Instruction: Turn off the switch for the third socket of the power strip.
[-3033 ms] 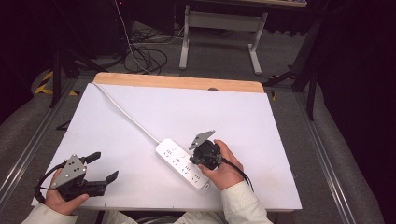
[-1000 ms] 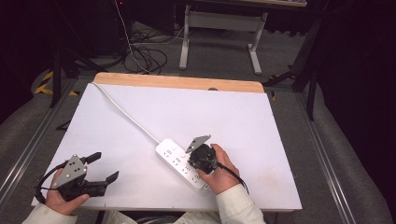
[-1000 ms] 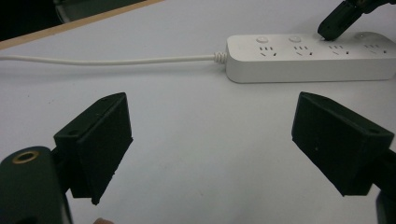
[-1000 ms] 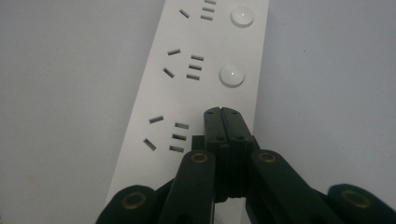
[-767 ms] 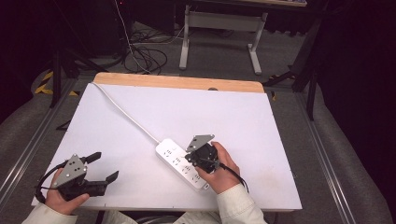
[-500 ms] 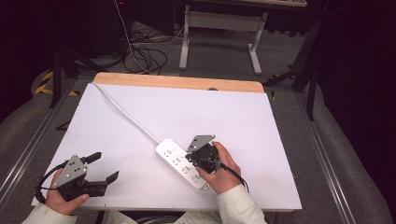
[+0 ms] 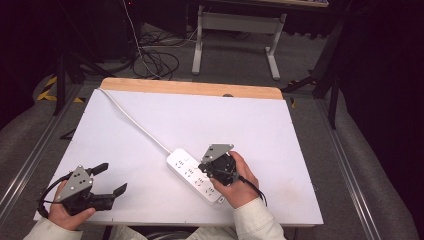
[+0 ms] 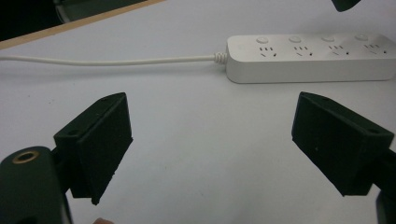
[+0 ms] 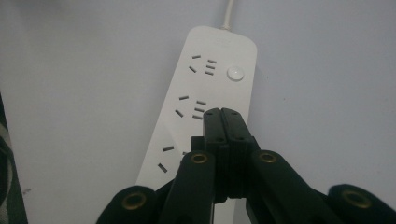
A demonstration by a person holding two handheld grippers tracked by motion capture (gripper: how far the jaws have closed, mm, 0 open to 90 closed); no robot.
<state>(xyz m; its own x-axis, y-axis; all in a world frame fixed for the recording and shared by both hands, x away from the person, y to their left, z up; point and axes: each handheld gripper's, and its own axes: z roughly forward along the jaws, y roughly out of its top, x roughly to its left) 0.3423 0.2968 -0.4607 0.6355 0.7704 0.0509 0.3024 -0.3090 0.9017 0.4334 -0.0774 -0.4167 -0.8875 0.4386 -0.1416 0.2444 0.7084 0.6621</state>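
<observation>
One white power strip (image 7: 194,174), four round buttons, seemingly under closed right gripper (image 9: 222,112)

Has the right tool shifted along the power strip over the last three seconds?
Yes, slightly. The right tool has slid towards the cord end of the power strip, which lies where it was; the tool is shut above the strip.

White power strip (image 7: 194,174) flat, diagonal on table (image 7: 280,135)
</observation>
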